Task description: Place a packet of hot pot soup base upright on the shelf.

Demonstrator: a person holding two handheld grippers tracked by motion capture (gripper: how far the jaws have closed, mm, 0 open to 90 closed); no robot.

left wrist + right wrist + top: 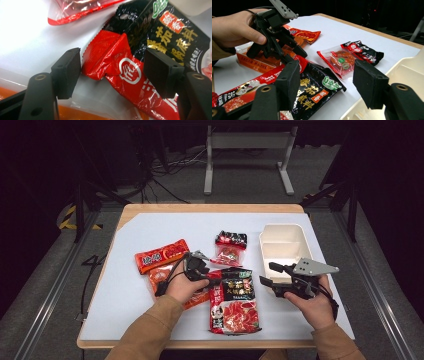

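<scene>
My left claw (204, 276) is down at the top left corner of the big black and red packet (234, 301), which lies flat on the white table (150, 227) in front of me. Looking along this claw, its two jaws stand apart with a crumpled red packet corner (110, 62) between them; neither pad (68, 71) presses on the wrapper, so the claw is open and grips nothing. Under that corner I can see clear wrapping with orange beneath it, part of the orange packet (167, 280) that lies under my left hand (182, 287).

My right claw (272, 274) is held at the near end of the cream tray (282, 245), which sits at the right of the table, just beside the big packet. Its jaws are spread wide with nothing between them, so it is open too. From this claw's own camera the left claw (287, 53) shows farther off, its tips down on the red edge of the big packet (312, 90).

A long red packet (161, 255) lies to the left, touching the orange one. A small clear pouch with a black and red top (230, 247) rests between the long red packet and the tray, just beyond the big packet.
</scene>
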